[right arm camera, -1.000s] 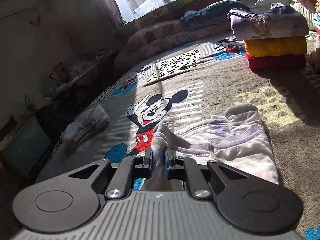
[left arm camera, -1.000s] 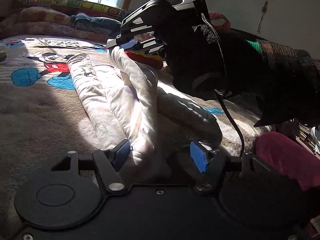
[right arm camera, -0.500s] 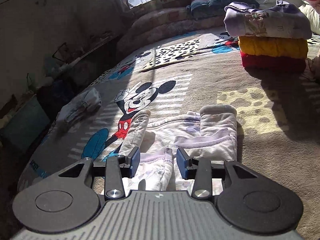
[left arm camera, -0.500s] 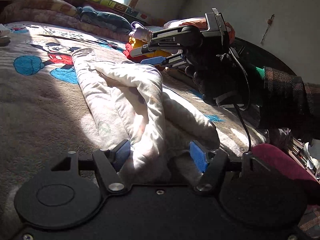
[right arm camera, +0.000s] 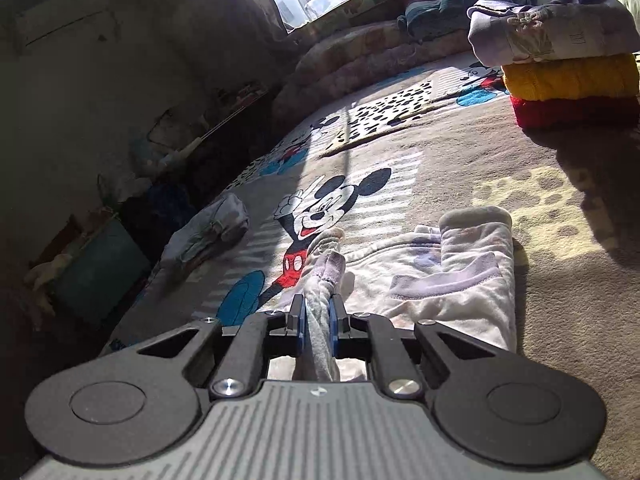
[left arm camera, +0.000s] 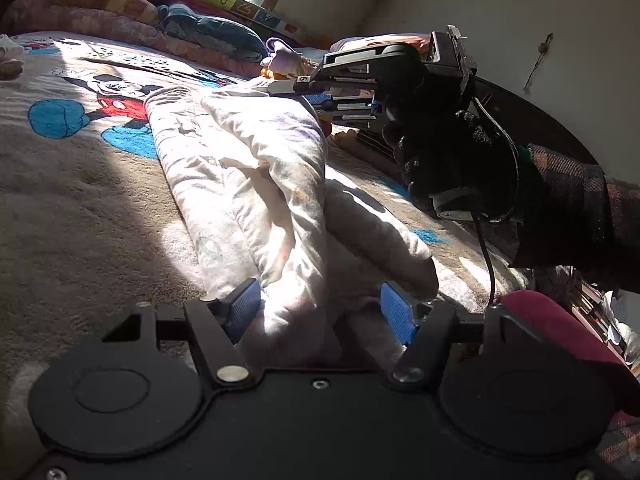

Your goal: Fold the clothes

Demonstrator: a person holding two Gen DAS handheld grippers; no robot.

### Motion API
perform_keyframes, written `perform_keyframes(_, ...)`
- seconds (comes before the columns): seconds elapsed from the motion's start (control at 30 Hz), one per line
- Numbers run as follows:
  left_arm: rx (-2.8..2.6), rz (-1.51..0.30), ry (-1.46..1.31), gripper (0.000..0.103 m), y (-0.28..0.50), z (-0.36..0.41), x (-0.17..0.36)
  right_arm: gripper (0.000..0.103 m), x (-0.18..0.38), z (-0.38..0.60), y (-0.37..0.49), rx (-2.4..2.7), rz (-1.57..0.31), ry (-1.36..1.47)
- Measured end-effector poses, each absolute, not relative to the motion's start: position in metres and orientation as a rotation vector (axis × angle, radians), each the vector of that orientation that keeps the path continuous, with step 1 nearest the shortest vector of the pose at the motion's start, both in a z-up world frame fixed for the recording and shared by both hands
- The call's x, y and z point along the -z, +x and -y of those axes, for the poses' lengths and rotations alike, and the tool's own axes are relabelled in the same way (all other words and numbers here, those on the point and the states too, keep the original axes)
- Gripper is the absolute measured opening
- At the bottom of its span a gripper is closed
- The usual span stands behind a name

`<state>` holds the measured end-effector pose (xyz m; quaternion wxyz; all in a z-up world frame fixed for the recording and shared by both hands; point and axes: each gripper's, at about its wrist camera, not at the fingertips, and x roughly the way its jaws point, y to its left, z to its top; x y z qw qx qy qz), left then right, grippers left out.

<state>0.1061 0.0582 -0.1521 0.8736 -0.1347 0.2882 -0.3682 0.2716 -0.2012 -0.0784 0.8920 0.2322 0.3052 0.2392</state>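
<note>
A pale, lightly printed garment (left arm camera: 256,168) lies bunched lengthwise on the Mickey Mouse blanket (left arm camera: 72,184). My left gripper (left arm camera: 320,310) is open, and the near end of the garment sits loose between its blue pads (left arm camera: 244,308). A gloved hand holds my right gripper (left arm camera: 308,94) at the garment's far end. In the right wrist view the right gripper (right arm camera: 318,316) is shut on a raised grey-white fold of the garment (right arm camera: 460,280). The rest of the garment lies flat to its right.
A folded stack (right arm camera: 568,68) of lavender, yellow and red clothes stands at the far right. A pale rolled bundle (right arm camera: 212,232) lies near the bed's left edge, with a teal box (right arm camera: 100,268) below it. Pillows and a dark garment (right arm camera: 452,12) line the window side.
The right gripper held a fold a second ago, stood open over the garment half a second ago, and is now shut on a fold again. The left gripper has stayed open.
</note>
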Motion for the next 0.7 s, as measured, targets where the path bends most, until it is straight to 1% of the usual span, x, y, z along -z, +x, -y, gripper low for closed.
perform_keyframes(0.3, 0.791, -0.657, -0.46, 0.066, 0.118, -0.077, 0.159, 0.013, 0.066, 0.182, 0.283, -0.526, -0.548, 0.472)
perform_keyframes(0.47, 0.802, -0.692, -0.578, 0.066, 0.124, -0.089, 0.164, 0.013, 0.074, 0.174, 0.292, -0.523, -0.545, 0.474)
perform_keyframes(0.7, 0.819, -0.75, -0.824, 0.066, 0.137, -0.113, 0.176, 0.013, 0.086, 0.166, 0.307, -0.494, -0.569, 0.449)
